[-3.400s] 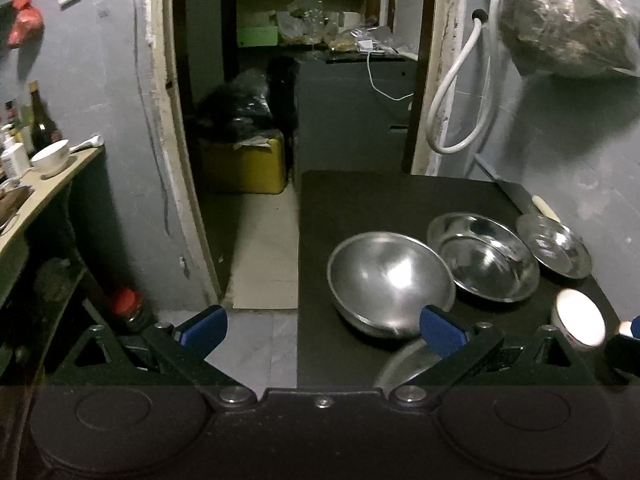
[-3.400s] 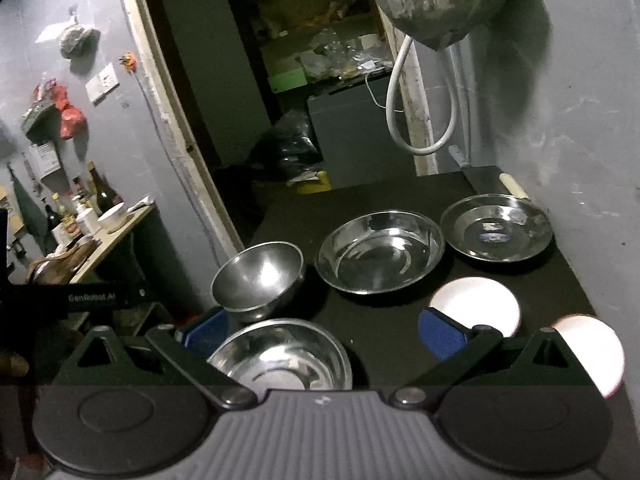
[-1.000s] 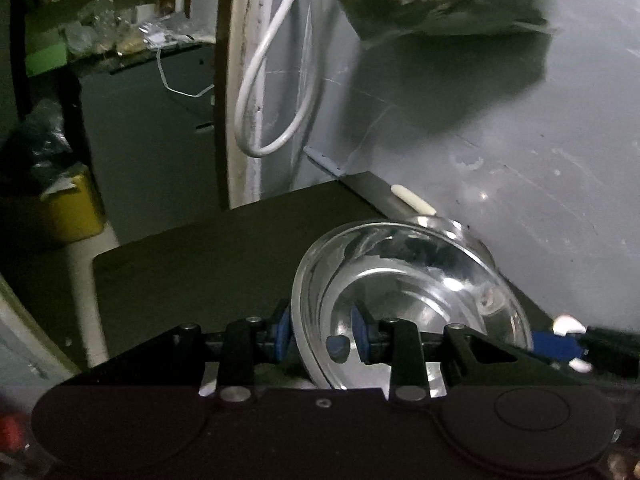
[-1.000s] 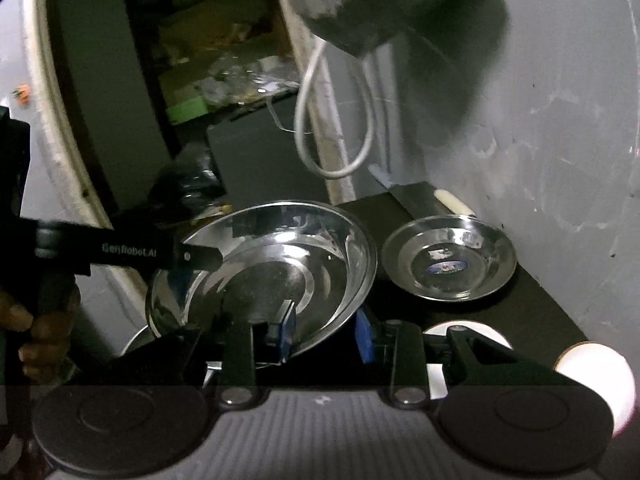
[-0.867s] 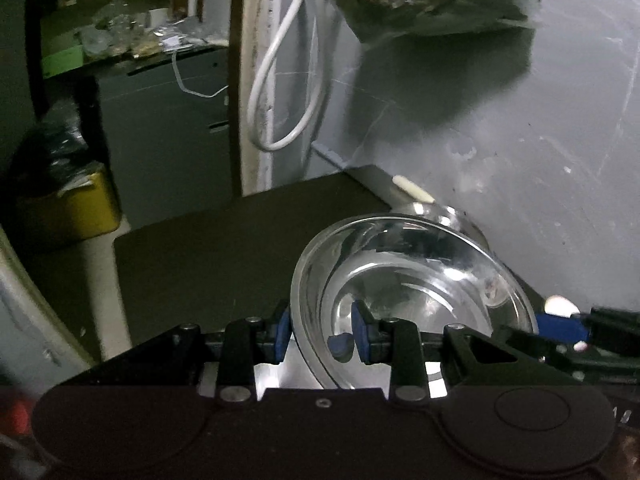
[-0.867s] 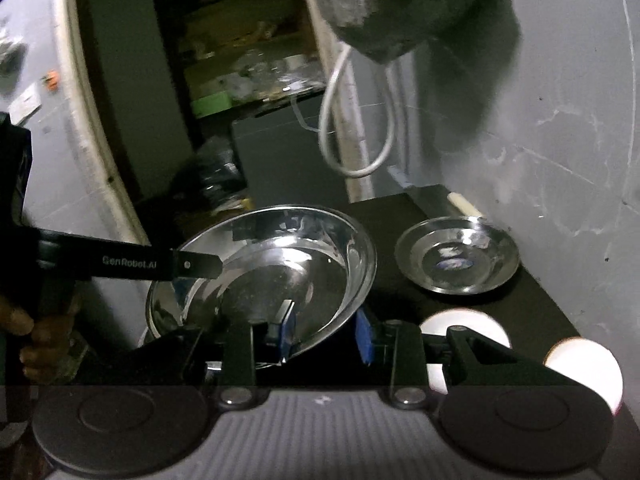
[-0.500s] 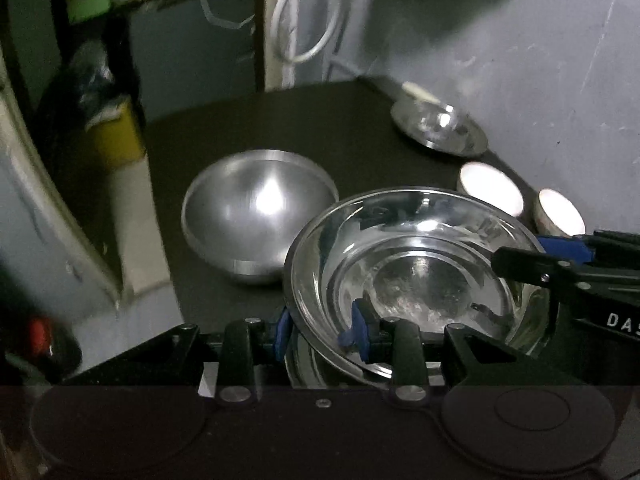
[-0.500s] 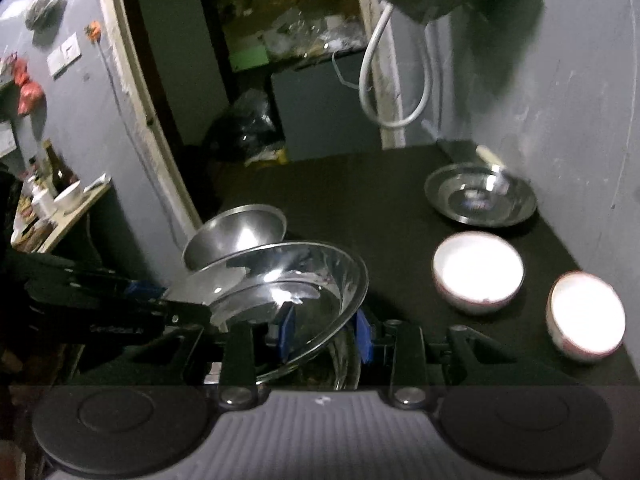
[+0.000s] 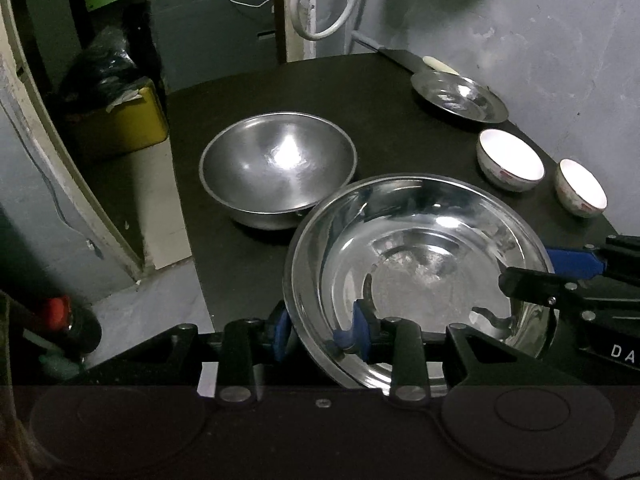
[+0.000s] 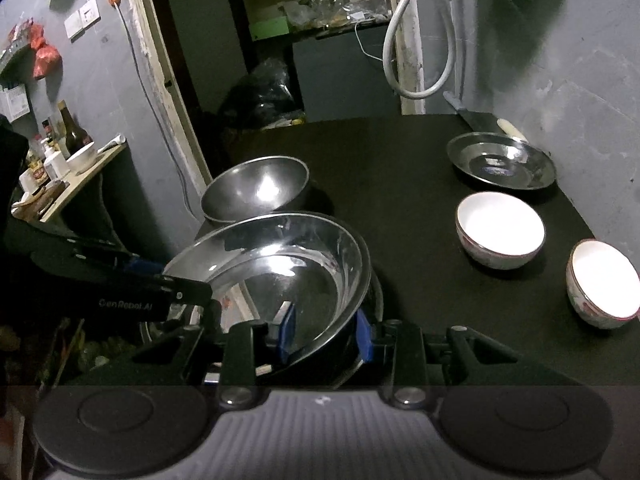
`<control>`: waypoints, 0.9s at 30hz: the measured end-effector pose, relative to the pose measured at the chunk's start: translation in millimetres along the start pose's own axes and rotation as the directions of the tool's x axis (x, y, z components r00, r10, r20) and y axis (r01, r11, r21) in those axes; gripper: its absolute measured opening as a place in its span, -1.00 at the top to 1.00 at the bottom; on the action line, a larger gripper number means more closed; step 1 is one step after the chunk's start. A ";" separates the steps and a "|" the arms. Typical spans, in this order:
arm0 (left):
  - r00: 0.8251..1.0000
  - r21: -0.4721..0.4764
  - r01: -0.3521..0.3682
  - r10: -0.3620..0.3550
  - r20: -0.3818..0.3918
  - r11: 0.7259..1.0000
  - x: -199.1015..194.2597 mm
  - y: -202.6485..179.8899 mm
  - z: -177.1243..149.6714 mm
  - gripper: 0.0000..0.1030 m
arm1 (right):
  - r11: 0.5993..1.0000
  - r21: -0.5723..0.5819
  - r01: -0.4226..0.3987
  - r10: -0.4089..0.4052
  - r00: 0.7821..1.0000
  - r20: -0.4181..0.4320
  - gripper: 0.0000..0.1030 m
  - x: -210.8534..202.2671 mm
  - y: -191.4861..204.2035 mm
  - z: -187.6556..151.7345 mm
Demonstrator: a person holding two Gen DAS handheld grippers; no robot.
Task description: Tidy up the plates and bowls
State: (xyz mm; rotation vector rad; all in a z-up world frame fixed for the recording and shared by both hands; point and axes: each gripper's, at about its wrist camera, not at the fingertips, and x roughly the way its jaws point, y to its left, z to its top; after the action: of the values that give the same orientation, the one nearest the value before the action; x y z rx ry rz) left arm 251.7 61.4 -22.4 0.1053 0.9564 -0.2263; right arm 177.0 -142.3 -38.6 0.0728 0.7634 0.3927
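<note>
both your left gripper (image 9: 318, 330) and right gripper (image 10: 325, 332) have jaws closed on opposite rims of the shallow steel pan (image 9: 416, 272), above another pan. uneven release risks tipping it.

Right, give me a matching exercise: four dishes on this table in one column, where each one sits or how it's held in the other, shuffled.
1. wide steel basin
2. deep steel bowl
3. flat steel plate
4. two white bowls

A. far corner by the wall
B. clamped at its rim by both grippers
C. along the wall side, nearer than the plate
D. standing free beyond the held dish

Pairs: 1-B, 2-D, 3-A, 4-C
</note>
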 end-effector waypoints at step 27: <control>0.992 -0.052 -0.101 0.105 0.065 0.993 -8.8 -21.3 10.2 -0.71 | 0.999 -0.018 0.041 -0.041 0.999 -0.002 -0.53 -1.9 -18.1 -11.6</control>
State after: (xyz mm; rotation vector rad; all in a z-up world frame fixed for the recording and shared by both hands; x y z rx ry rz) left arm 250.0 40.1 -9.1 0.1016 0.8864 -0.1106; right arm 173.6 -160.6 -49.4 0.0401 0.7628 0.3607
